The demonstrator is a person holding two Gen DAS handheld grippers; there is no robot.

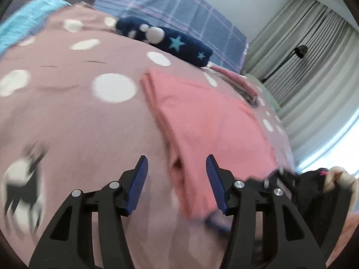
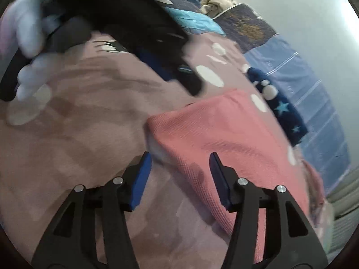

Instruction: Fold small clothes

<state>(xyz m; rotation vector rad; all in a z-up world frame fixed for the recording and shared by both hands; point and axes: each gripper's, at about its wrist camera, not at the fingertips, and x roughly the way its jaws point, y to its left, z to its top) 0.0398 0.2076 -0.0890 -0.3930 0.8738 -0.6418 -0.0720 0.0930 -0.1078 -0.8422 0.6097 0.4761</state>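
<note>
A pink ribbed garment [image 1: 202, 121] lies folded flat on the mauve polka-dot bedspread [image 1: 78, 116]. My left gripper [image 1: 177, 163] is open, its blue pads wide apart over the garment's near left edge. In the right wrist view the same garment [image 2: 224, 134] lies ahead, and my right gripper [image 2: 180, 159] is open over its near left corner. Neither gripper holds anything. The left gripper's black body [image 2: 157, 35] shows blurred at the upper left of the right wrist view. The right gripper and hand [image 1: 314, 186] show at the lower right of the left wrist view.
A dark blue rolled item with stars [image 1: 170, 40] lies beyond the garment. A second folded pink piece [image 1: 235, 78] lies behind right. A blue checked pillow [image 1: 179, 11] and a turquoise cloth [image 1: 22, 22] lie farther back. Grey curtains [image 1: 314, 56] hang at right.
</note>
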